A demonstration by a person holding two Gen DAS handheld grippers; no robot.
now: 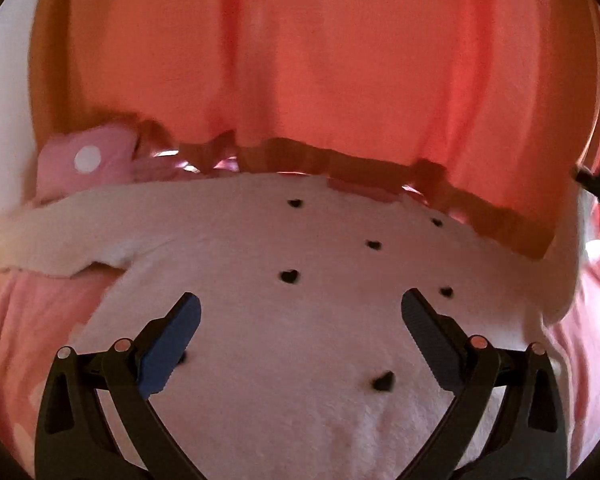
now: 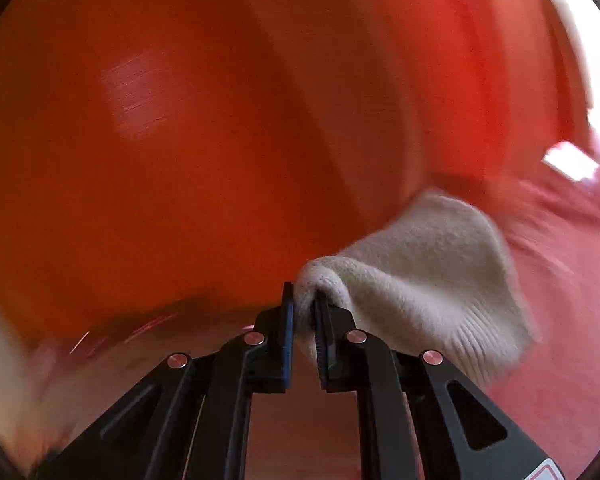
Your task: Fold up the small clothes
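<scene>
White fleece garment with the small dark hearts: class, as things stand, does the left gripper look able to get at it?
Probably yes. The left gripper is open right above the white fleece garment, with nothing between its fingers and the fabric. The right gripper already pinches a fold of it.

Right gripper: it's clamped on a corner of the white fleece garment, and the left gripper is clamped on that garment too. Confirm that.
Not quite. The right gripper is clamped on the white fleece garment, but the left gripper is open above it, gripping nothing; the left wrist view shows this.
</scene>
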